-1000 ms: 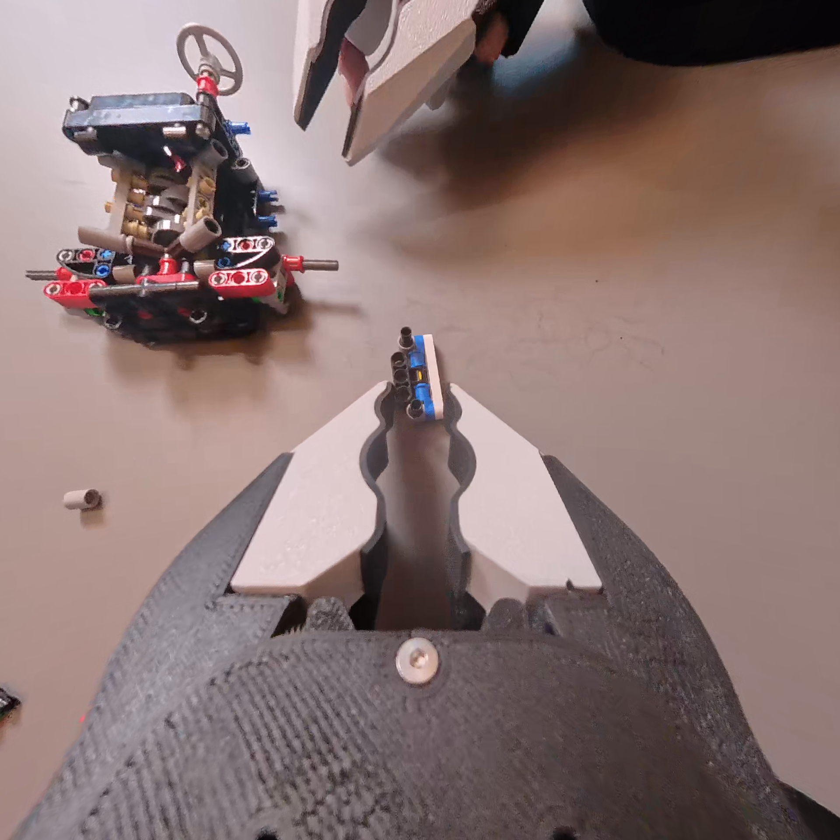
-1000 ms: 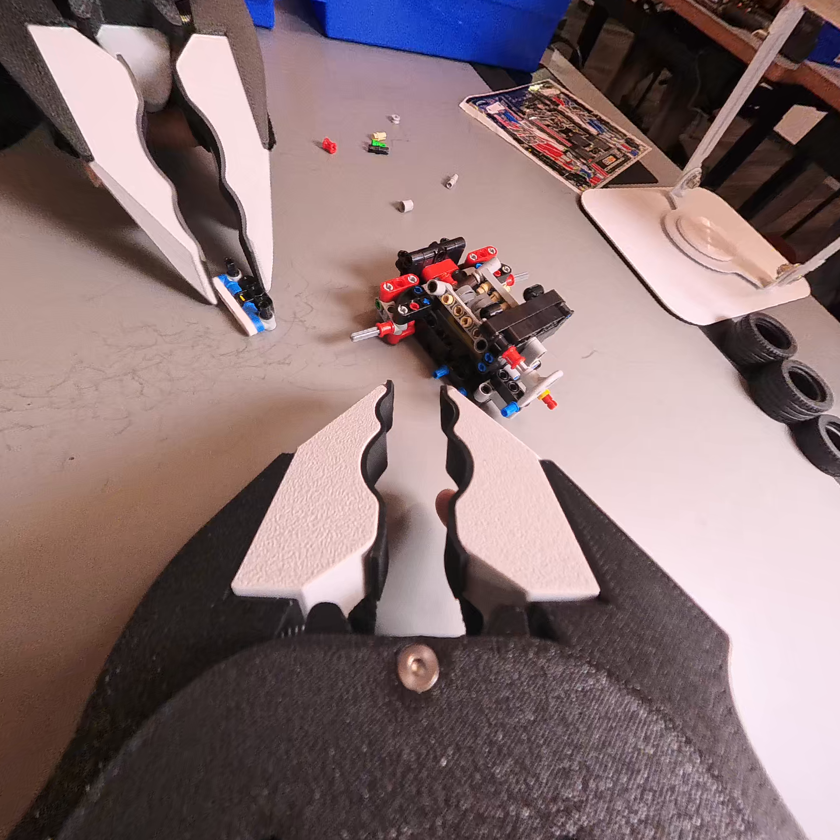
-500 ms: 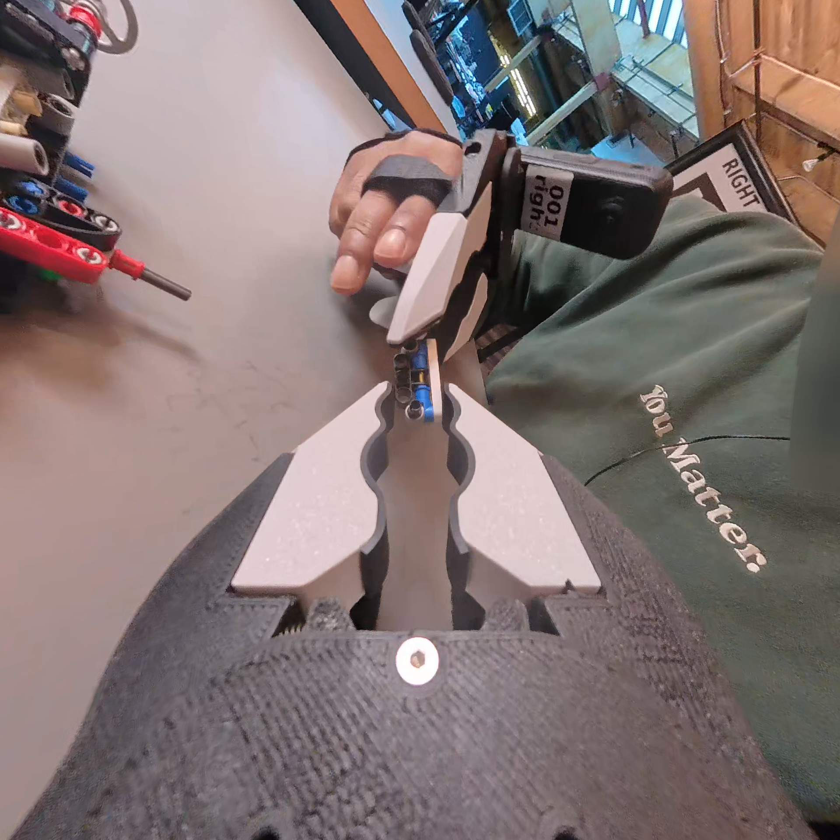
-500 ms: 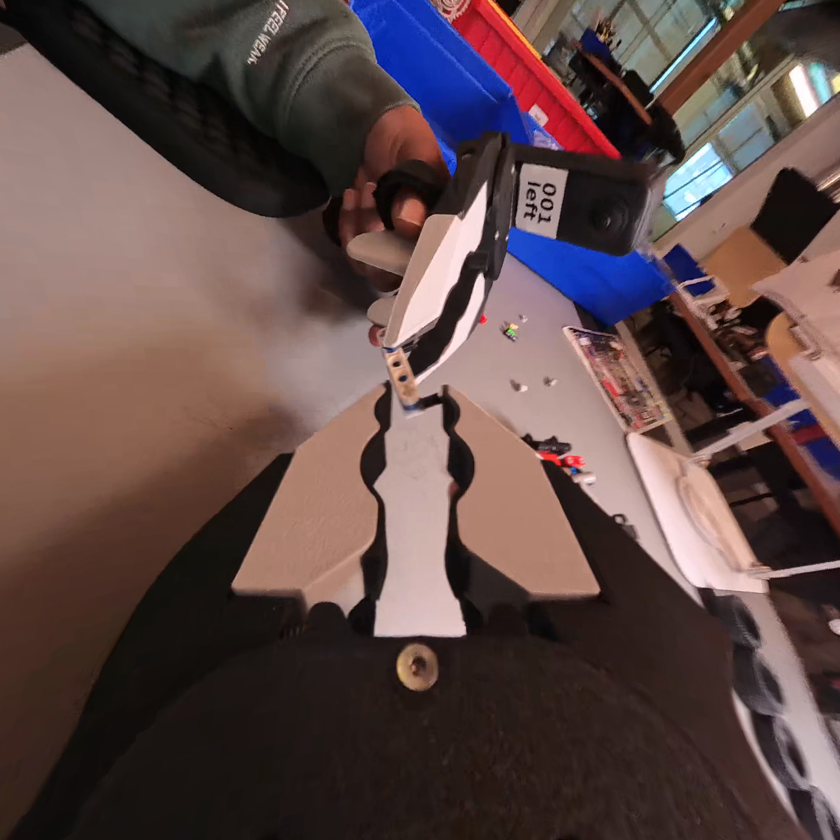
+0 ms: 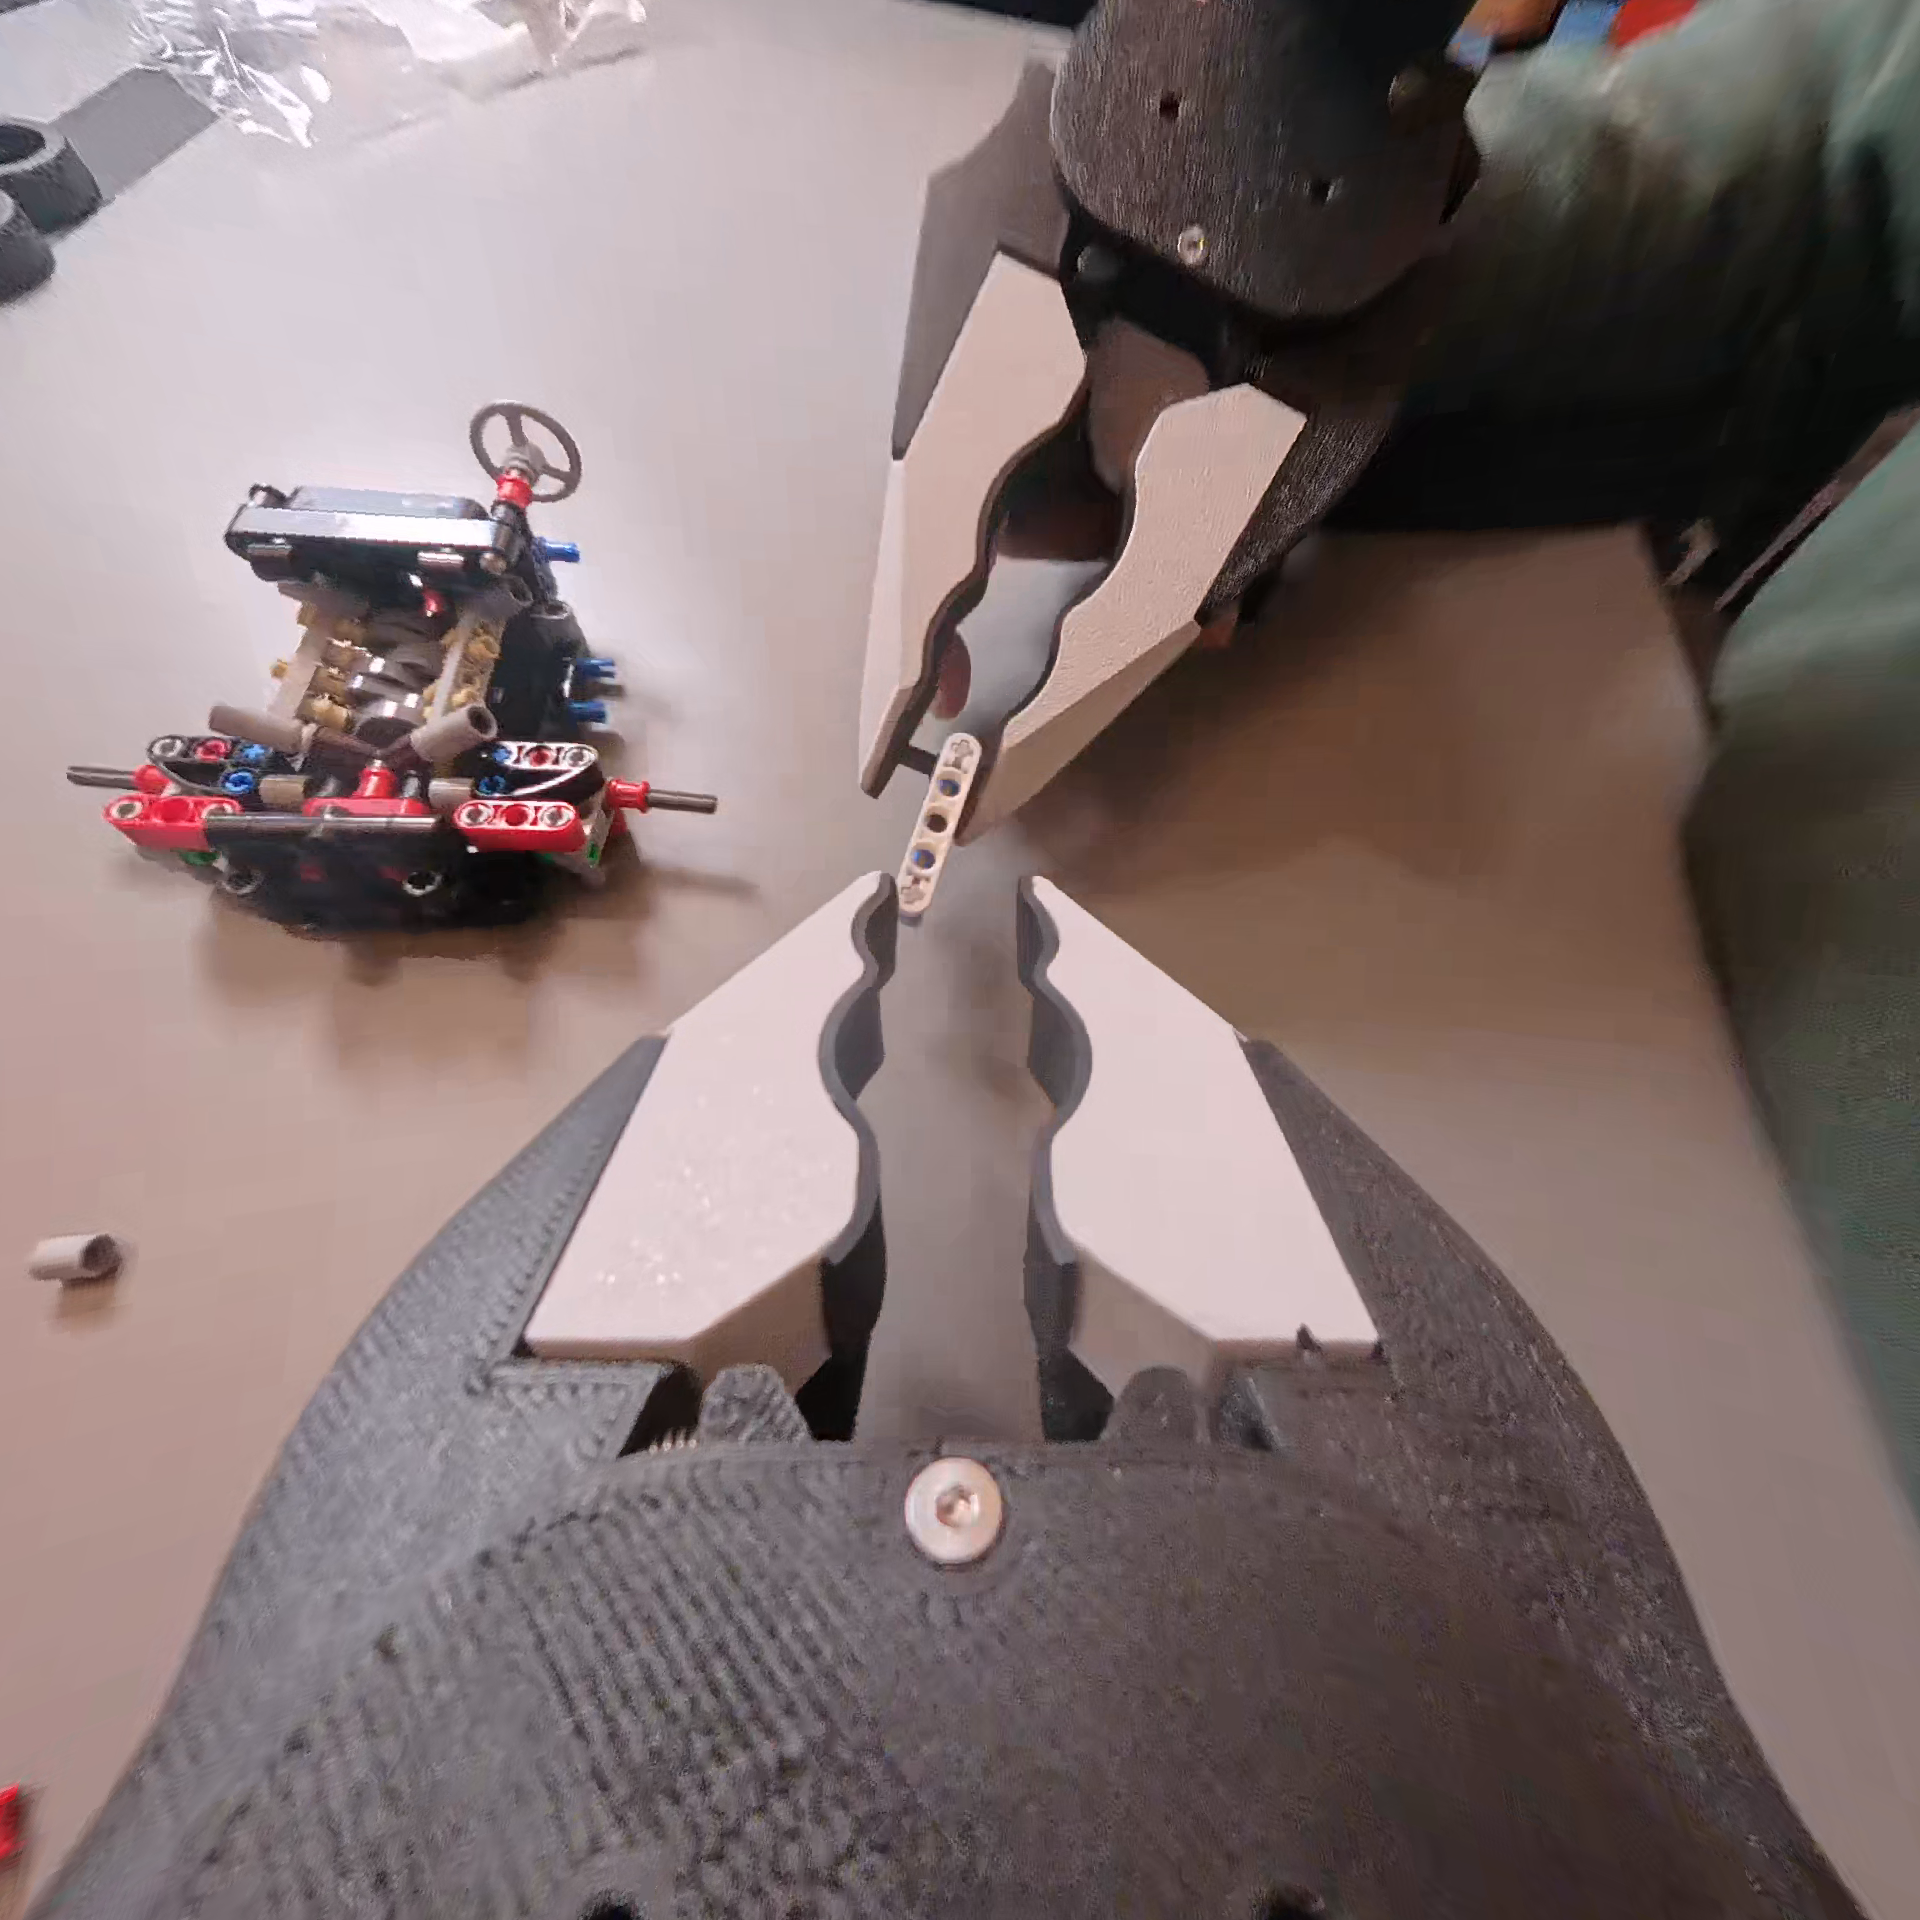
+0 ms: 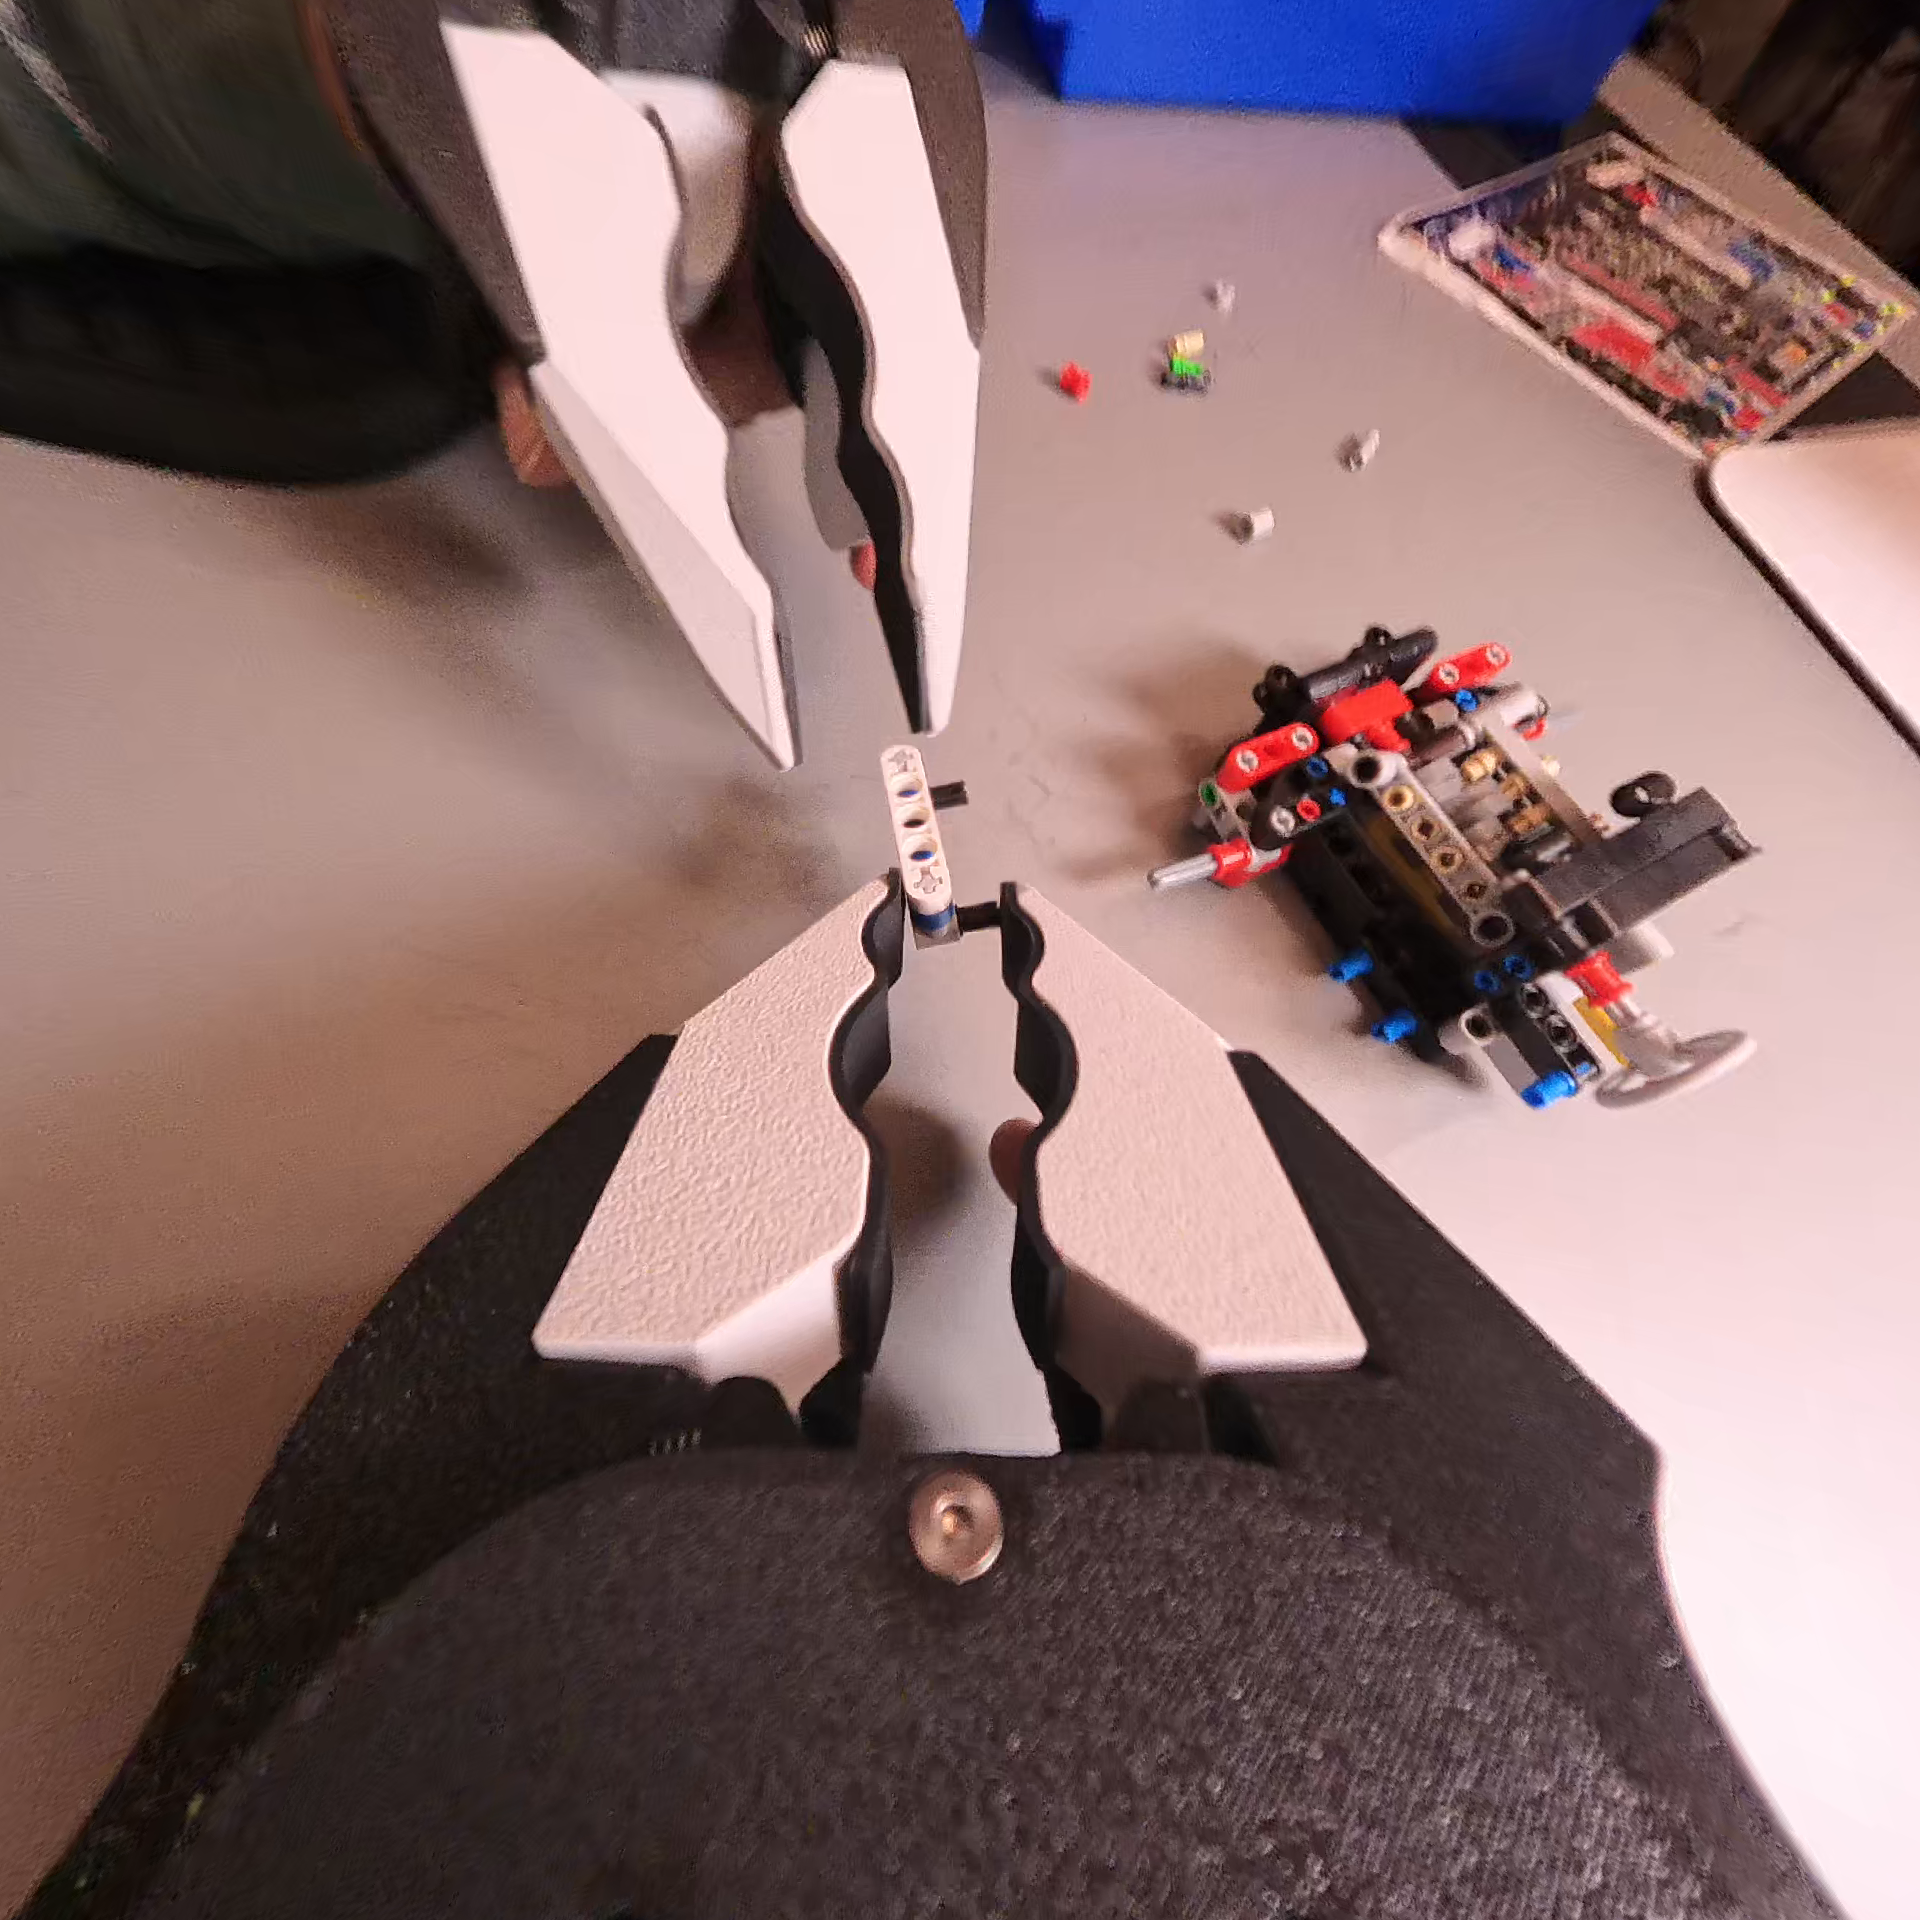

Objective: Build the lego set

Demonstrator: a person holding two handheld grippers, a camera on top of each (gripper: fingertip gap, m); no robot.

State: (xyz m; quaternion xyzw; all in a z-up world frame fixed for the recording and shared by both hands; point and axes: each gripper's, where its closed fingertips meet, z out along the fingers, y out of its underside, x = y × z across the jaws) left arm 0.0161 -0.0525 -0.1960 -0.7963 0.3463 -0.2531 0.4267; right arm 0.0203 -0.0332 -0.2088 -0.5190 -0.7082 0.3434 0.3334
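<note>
white perforated lego beam with blue pins (image 5: 938,823) hangs over the beige table (image 5: 1351,935) in the left wrist view, pinched at its far end by the right gripper (image 5: 928,792); the left gripper (image 5: 956,896) gapes empty just below it. right wrist view: the beam's near end sits clamped between the right gripper's tips, the half-built black and red lego car (image 6: 1475,862) lying to the right

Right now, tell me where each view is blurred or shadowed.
Left wrist view: green sleeve smeared at the right edge; lego model fairly sharp, soft shadow below it. Right wrist view: left gripper and booklet blurred; white beam crisp.
</note>
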